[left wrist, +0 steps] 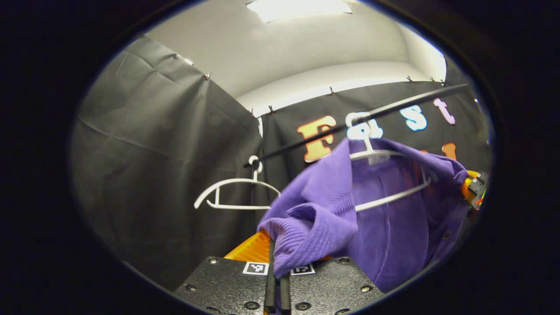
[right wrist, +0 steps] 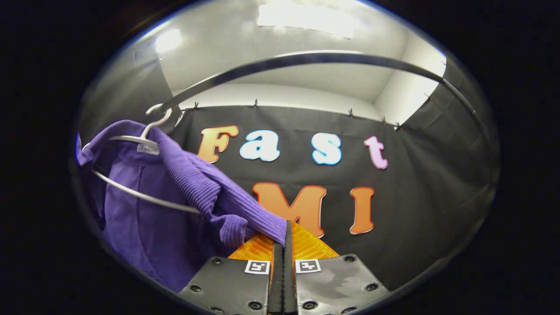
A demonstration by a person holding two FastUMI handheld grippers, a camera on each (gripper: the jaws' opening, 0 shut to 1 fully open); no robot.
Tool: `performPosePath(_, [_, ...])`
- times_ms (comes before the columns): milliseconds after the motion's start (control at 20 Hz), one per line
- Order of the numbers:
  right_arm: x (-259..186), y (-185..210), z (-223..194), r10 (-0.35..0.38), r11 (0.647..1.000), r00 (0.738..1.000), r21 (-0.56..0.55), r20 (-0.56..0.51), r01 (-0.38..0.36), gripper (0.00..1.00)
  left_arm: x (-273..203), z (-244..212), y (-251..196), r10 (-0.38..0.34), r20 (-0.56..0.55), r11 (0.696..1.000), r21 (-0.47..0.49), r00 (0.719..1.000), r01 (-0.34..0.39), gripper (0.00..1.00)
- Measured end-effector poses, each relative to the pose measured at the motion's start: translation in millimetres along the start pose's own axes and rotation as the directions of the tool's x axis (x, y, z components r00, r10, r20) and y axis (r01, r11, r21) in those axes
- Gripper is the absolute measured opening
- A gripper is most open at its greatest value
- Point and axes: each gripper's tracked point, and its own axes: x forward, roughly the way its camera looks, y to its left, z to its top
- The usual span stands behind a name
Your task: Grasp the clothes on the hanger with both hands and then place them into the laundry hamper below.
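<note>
A purple knit garment (left wrist: 332, 205) hangs on a white hanger (left wrist: 385, 154) from the black rail (left wrist: 393, 108). My left gripper (left wrist: 276, 259) is shut on a bunched fold of the garment's near shoulder, and the cloth drapes over its orange fingers (left wrist: 251, 250). In the right gripper view the same garment (right wrist: 148, 218) is at the left on its hanger (right wrist: 144, 139). My right gripper (right wrist: 286, 234) is shut on the ribbed edge of the other shoulder, which is drawn out from the hanger. The right gripper (left wrist: 474, 189) also shows past the garment's far side in the left gripper view.
An empty white hanger (left wrist: 238, 192) hangs on the rail to the left of the garment. The rail (right wrist: 306, 59) arcs overhead in the right gripper view. Black cloth walls (left wrist: 162, 175) close in the booth on the left and behind.
</note>
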Motion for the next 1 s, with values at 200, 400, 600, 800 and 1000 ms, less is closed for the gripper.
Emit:
performPosePath(200, [12.1,-32.6,23.5,-0.132,0.991,0.988,-0.027,0.078,0.135,0.08,24.9,67.8,35.4,0.064,0.136,0.998,0.004,0.989,-0.065,0.06])
performPosePath(400, [40.9,-38.2,17.8,-0.181,0.983,0.981,-0.013,0.07,0.182,0.07,54.4,99.3,43.4,0.055,0.199,0.994,0.077,0.978,-0.071,0.07])
performPosePath(600, [68.8,-45.0,11.2,-0.213,0.976,0.975,-0.03,0.064,0.216,0.12,78.7,91.6,61.7,0.097,0.203,0.993,0.048,0.974,-0.109,0.07])
performPosePath(800, [90.3,-37.6,-7.6,-0.193,0.981,0.981,-0.032,0.009,0.193,0.04,106.8,34.7,74.5,0.131,0.078,0.991,0.019,0.988,-0.133,0.07])
performPosePath(1000, [107.5,-24.9,-20.0,-0.151,0.988,0.989,-0.043,-0.007,0.151,0.08,112.4,-46.8,71.7,0.141,-0.127,0.989,-0.032,0.982,-0.146,0.07])
